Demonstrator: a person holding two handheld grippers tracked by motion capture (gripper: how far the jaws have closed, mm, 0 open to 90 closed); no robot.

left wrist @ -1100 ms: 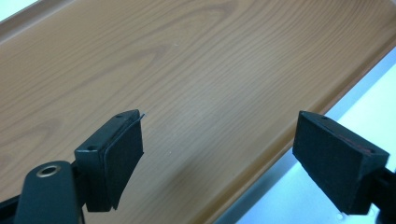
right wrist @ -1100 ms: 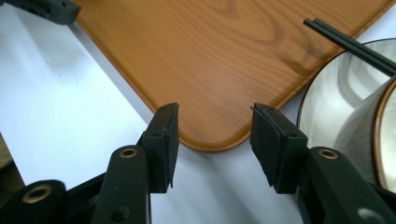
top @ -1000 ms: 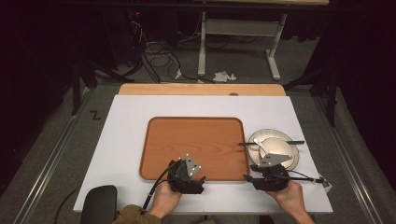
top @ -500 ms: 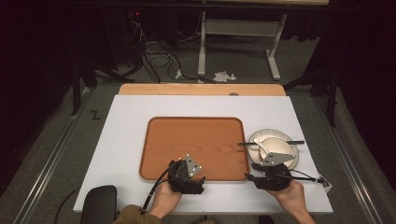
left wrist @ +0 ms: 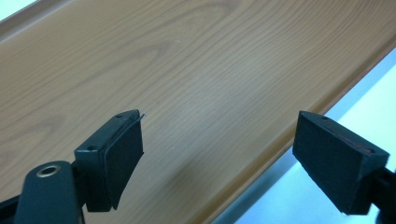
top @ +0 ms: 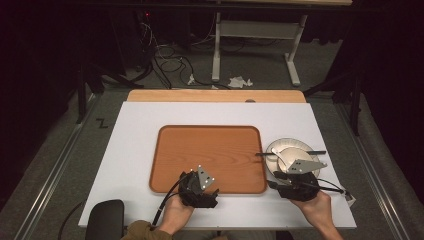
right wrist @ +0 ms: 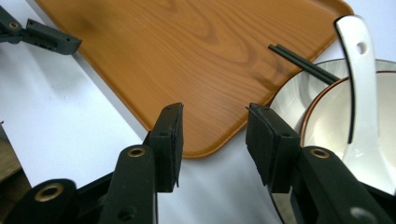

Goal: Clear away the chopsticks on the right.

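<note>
Bowl [right wrist: 336, 126]: white, brown-rimmed, nested on the plate at 3 o'clock of the tray; likely ceramic, so stiff, smooth, breakable, fairly heavy. Best taken at the near rim.
Spoon [right wrist: 362, 84]: white, glossy, resting in the bowl, handle pointing away to 12 o'clock; may slide or tip if the bowl tilts.
Chopsticks [right wrist: 303, 61]: 2 thin black sticks lying across the plate's far edge; light, prone to roll.
Plate [top: 276, 146]: pale, under the bowl, just beside the tray.
Right gripper [right wrist: 212, 140]: jaws apart but just narrowing, nothing between them, near the bowl's edge.
Left gripper [left wrist: 219, 154]: jaws spread wide, empty, over the tray's near rim.
Tray [top: 210, 155]: wooden, bare, at the table's [top: 140, 130] centre.
</note>
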